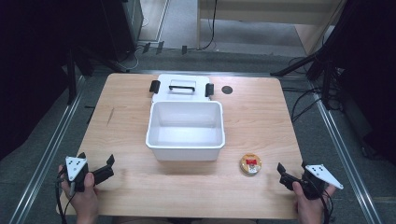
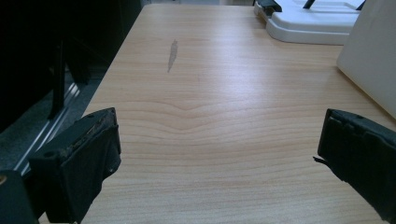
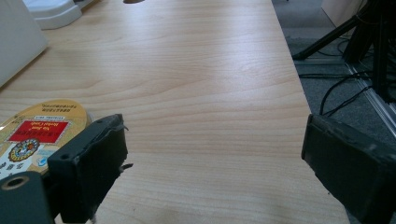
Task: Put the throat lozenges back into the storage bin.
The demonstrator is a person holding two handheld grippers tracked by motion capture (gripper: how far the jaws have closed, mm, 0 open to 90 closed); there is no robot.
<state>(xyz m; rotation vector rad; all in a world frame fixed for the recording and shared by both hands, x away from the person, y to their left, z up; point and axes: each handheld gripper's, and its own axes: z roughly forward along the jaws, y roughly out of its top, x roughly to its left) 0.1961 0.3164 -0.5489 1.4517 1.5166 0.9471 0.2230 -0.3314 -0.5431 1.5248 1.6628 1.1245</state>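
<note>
A white plastic box (image 1: pixel 185 130) stands open and empty at the table's middle, and its edge shows in the left gripper view (image 2: pixel 373 56). Its white lid (image 1: pixel 182 87) with black latches lies flat just behind it. A small round tub with a yellow and red label (image 1: pixel 251 164) sits on the wood to the box's right, close by my right gripper's left jaw (image 3: pixel 32 133). My left gripper (image 1: pixel 95 161) rests open near the front left corner with bare wood between its jaws. My right gripper (image 1: pixel 293 169) is open at the front right, a little right of the tub.
A dark round hole (image 1: pixel 227 89) marks the table's back right. A grey scuff (image 2: pixel 172 55) streaks the wood ahead of the left gripper. Black stands and cables (image 1: pixel 322 70) sit on the floor beyond the right edge, and dark equipment lines the left side.
</note>
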